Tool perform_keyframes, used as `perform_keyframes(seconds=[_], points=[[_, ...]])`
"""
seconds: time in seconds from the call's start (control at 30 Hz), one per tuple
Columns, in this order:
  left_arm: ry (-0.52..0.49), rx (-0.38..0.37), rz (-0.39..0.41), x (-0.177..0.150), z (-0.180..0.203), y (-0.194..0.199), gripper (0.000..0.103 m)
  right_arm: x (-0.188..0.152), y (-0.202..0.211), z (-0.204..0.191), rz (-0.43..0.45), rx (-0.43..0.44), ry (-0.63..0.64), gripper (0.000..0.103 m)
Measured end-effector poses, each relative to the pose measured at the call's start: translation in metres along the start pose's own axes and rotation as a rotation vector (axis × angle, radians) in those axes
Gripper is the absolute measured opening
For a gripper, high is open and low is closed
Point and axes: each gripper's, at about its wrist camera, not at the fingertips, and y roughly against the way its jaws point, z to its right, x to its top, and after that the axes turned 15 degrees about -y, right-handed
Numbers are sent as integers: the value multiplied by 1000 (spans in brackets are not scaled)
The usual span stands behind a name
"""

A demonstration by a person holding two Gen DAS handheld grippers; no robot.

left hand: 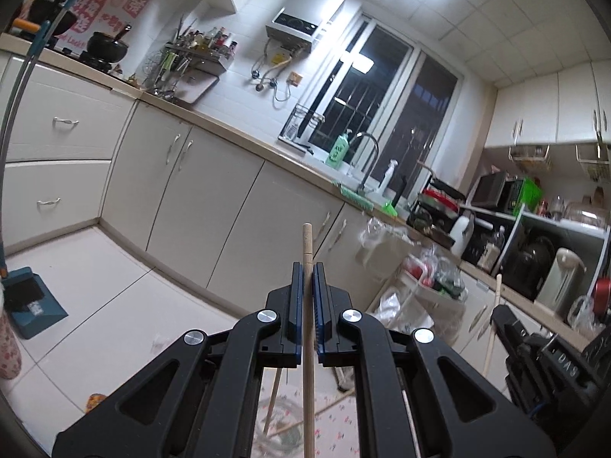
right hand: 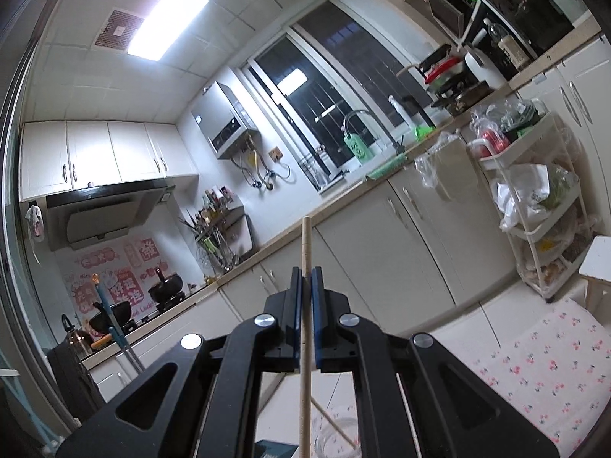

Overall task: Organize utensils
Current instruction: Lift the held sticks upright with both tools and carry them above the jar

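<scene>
My left gripper (left hand: 308, 267) is shut on a thin wooden chopstick (left hand: 307, 244), which runs up between the blue pads and sticks out past the fingertips. My right gripper (right hand: 305, 271) is likewise shut on a second wooden chopstick (right hand: 305, 240). In the left wrist view the right gripper (left hand: 496, 311) shows at the lower right with its chopstick (left hand: 492, 332). Both are held in the air, pointing across the kitchen. Below them a clear glass (right hand: 336, 435) holds another chopstick (right hand: 331, 420); more sticks (left hand: 272, 400) lie under the left gripper.
A table with a floral cloth (right hand: 542, 366) lies below. Cream cabinets (left hand: 229, 206) and a countertop with a sink tap (left hand: 368, 156) run across the room. A white trolley (right hand: 534, 206) full of bags stands by the cabinets. A blue dustpan (left hand: 32, 305) rests on the tiled floor.
</scene>
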Motion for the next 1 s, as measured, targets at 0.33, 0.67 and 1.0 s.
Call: perform_keyframes(seconds=[0.33, 0.67, 1.0], points=[[48, 54, 21, -20, -16, -50, 5, -25, -44, 14, 6, -12, 42, 6], [42, 111, 62, -39, -25, -85, 5, -44, -67, 26, 4, -25, 83, 6], [7, 123, 60, -60, -18, -100, 5, -63, -88, 30, 8, -23, 146, 6]])
